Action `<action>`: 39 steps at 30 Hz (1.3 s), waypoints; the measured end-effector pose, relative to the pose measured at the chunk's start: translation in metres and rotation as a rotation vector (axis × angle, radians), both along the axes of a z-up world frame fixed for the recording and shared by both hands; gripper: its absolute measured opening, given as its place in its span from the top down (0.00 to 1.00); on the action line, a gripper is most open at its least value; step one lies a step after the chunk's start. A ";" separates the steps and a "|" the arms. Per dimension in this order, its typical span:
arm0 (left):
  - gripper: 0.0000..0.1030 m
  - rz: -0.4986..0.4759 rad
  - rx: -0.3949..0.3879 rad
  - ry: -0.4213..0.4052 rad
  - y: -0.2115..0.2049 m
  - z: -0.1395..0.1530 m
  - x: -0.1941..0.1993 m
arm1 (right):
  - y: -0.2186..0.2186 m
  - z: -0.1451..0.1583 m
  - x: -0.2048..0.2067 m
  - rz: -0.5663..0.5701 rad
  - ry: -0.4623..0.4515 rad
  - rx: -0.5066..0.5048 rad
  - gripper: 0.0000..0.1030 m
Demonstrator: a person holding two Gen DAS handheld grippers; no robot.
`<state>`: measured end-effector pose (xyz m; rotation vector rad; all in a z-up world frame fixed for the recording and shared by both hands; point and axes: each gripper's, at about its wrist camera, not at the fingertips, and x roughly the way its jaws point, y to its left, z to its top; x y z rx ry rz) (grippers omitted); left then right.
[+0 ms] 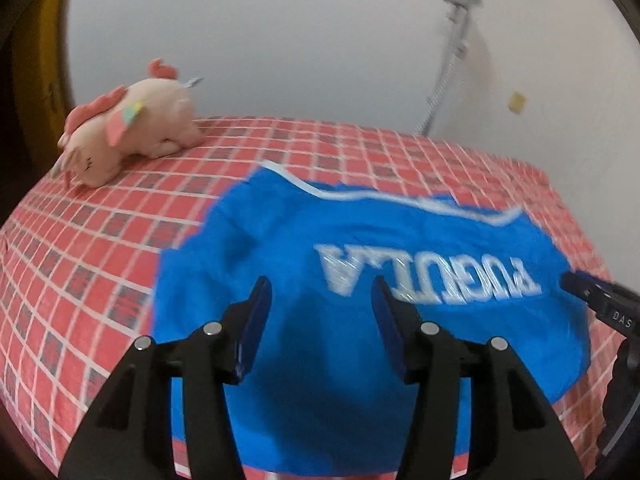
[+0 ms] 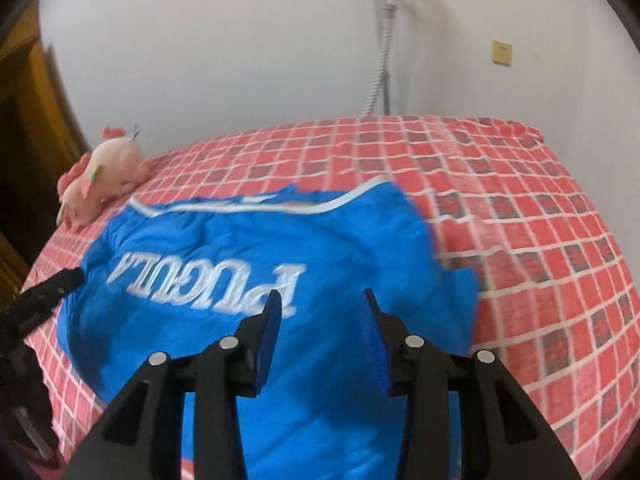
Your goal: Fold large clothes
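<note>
A blue jersey (image 1: 360, 312) lies spread on a red checked bedspread (image 1: 80, 272), directly beneath and ahead of both claws. Its white lettering reads upside down from each camera. The left gripper (image 1: 320, 300) hovers over the garment with its blue-padded jaws apart and nothing between them; the cloth shows through the gap. The right gripper (image 2: 320, 312) hangs over the same jersey (image 2: 260, 280), its jaws likewise spread with no fabric pinched.

The left wrist view cuts the lettering short at its right end and shows the other claw's blue tip poking in at the far right edge, over the garment's side. The right wrist view shows the full word, plus the left tool as a dark shape entering from the far left, close to the jersey's edge. Only this view shows the right side of the bedspread (image 2: 540, 240) up to its far corner.

Beyond the left claw and off to its left rests a pink plush toy (image 1: 132, 128), larger and clearer in the left view; in the right view the toy (image 2: 100, 172) sits small, far left. A metal hose (image 2: 378, 60) runs down the white wall behind the bed, near a small yellow wall plate (image 2: 502, 53).
</note>
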<state>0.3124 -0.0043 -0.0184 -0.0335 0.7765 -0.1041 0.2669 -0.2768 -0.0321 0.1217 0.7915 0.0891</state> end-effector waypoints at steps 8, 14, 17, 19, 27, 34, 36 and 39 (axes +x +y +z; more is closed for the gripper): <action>0.49 -0.065 0.067 0.067 -0.023 -0.055 0.003 | 0.021 -0.056 0.005 0.027 0.047 -0.055 0.61; 0.50 -0.065 0.078 0.075 -0.024 -0.059 0.002 | 0.025 -0.061 0.004 0.016 0.044 -0.064 0.61; 0.53 -0.045 0.055 0.067 -0.024 -0.047 -0.006 | 0.020 -0.046 -0.006 0.023 0.030 0.014 0.60; 0.53 -0.057 0.028 0.035 -0.028 -0.034 -0.016 | 0.025 -0.033 -0.015 0.033 -0.004 0.015 0.60; 0.51 -0.097 0.112 0.063 -0.051 -0.050 -0.021 | 0.060 -0.049 -0.022 0.053 0.026 -0.120 0.61; 0.50 -0.111 0.099 0.108 -0.047 -0.063 -0.013 | 0.059 -0.063 -0.017 0.044 0.049 -0.114 0.61; 0.51 -0.114 0.092 0.114 -0.047 -0.062 -0.014 | 0.055 -0.060 -0.017 0.054 0.057 -0.096 0.61; 0.51 -0.123 0.065 0.132 -0.040 -0.053 -0.012 | 0.042 -0.046 -0.015 0.078 0.099 -0.019 0.61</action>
